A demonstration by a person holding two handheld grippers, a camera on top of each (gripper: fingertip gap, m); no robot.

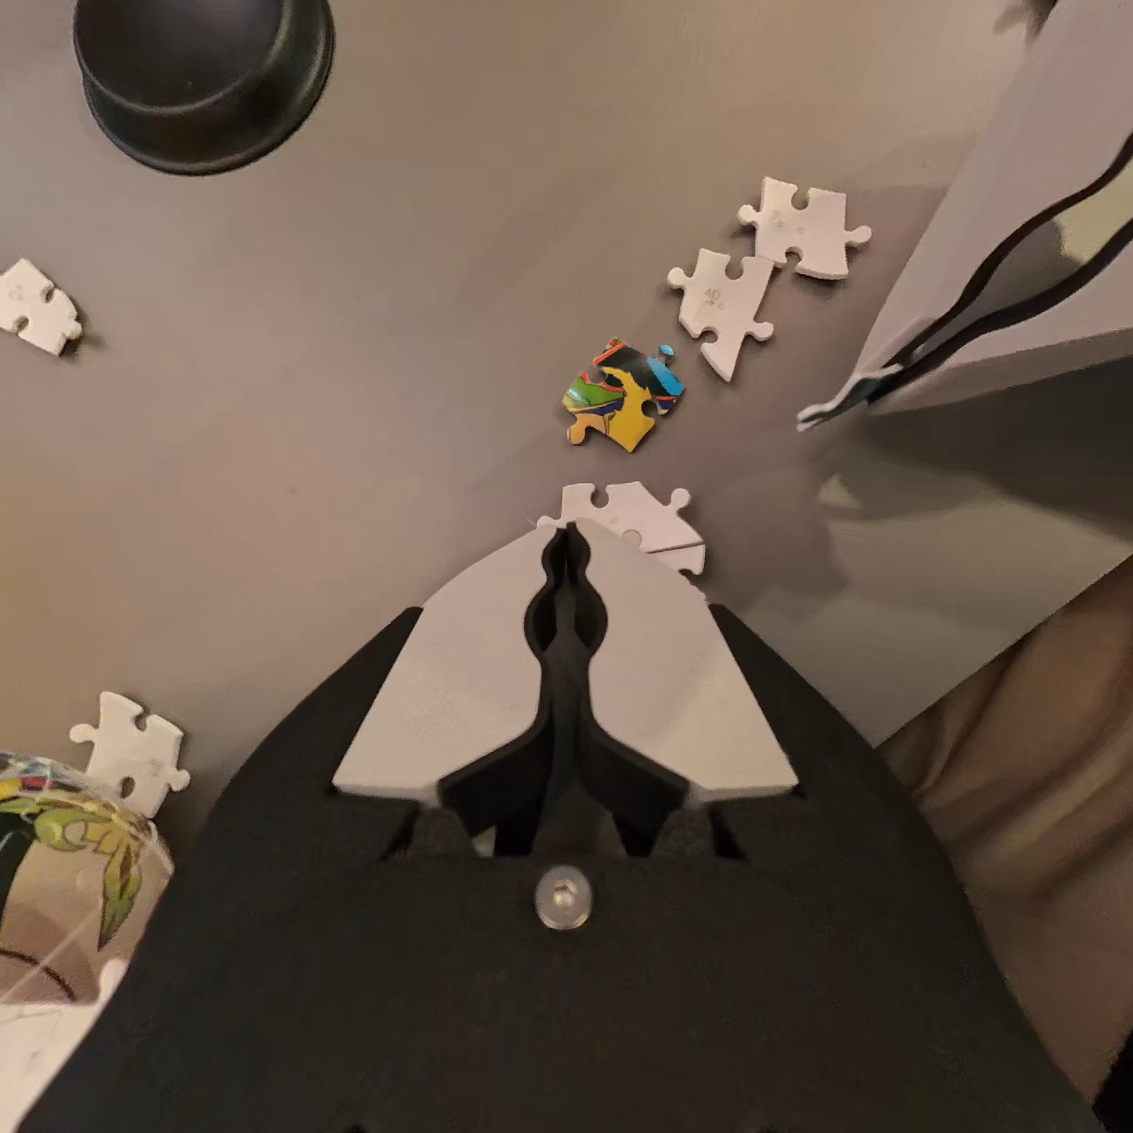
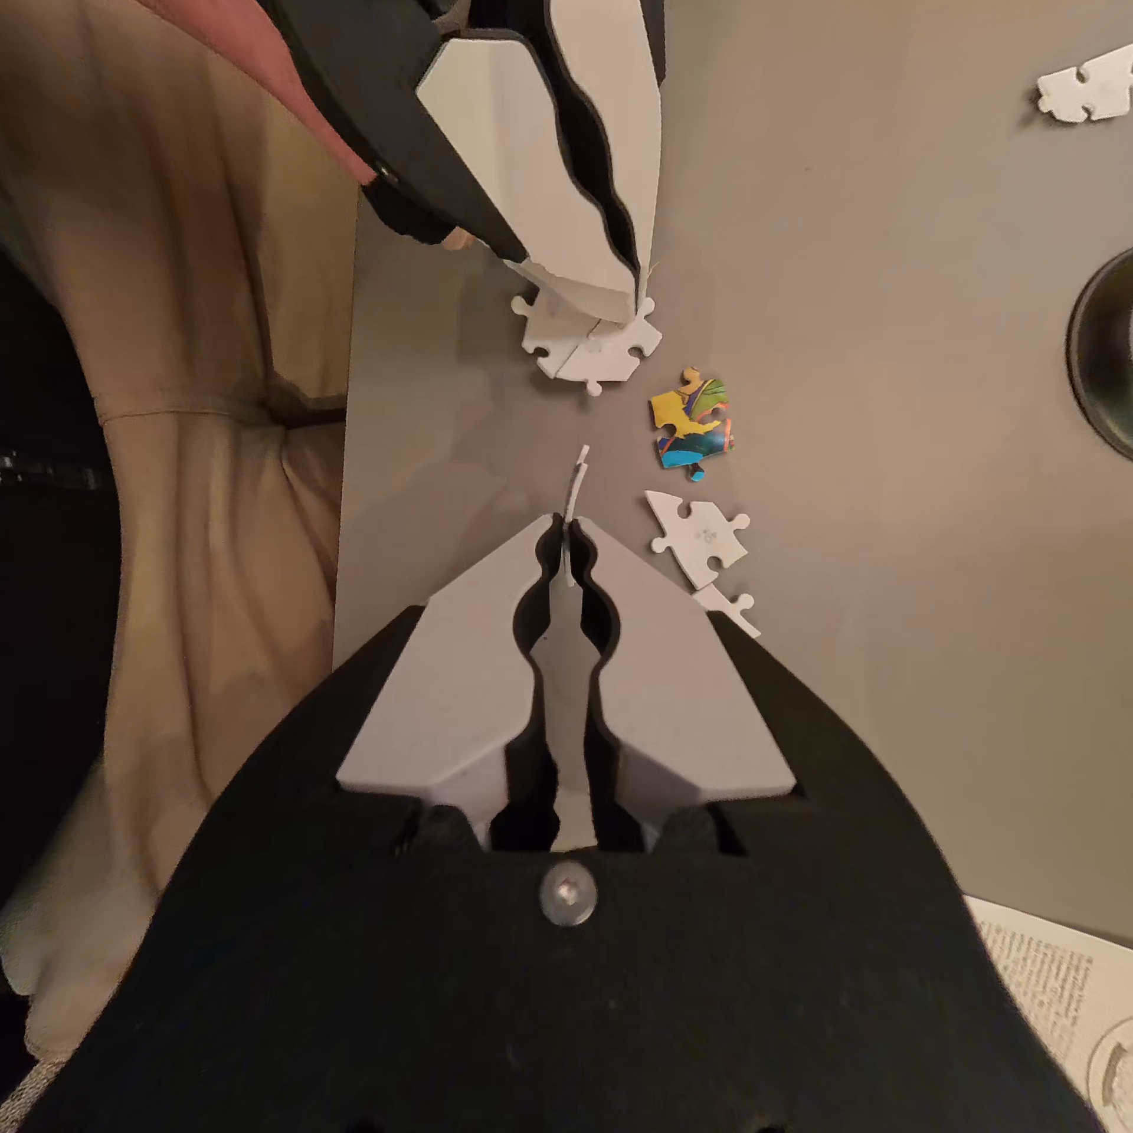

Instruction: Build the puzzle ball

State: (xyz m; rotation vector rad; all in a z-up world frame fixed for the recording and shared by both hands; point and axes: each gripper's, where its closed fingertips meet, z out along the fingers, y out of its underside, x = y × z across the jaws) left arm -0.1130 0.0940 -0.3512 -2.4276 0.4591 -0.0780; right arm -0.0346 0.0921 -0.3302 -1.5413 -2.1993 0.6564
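Observation:
Two joined white puzzle pieces (image 1: pixel 650 521) lie on the grey table (image 1: pixel 368 429). My left gripper (image 1: pixel 567 532) is shut, and its tips rest on the near left edge of these pieces, beside a tab. The right wrist view shows the same: the left gripper (image 2: pixel 637 294) is tilted down onto the joined pieces (image 2: pixel 595 352). My right gripper (image 2: pixel 567 521) is shut on a white puzzle piece (image 2: pixel 577 484), held edge-on above the table. It also shows in the left wrist view (image 1: pixel 858 392). Part of the built ball (image 1: pixel 61 858), colourful, sits at the lower left.
A colourful piece (image 1: pixel 622 392) and two white pieces (image 1: pixel 720 306) (image 1: pixel 797 227) lie beyond the joined pair. More white pieces (image 1: pixel 40 306) (image 1: pixel 132 754) lie at the left. A black round object (image 1: pixel 202 80) stands at the far left. A printed sheet (image 2: pixel 1054 1011) and a person's beige clothing (image 2: pixel 184 429) border the table. About 8 cm separates my left fingertips from my right. Both grippers' tips are roughly 20 cm from the black round object (image 1: pixel 202 80).

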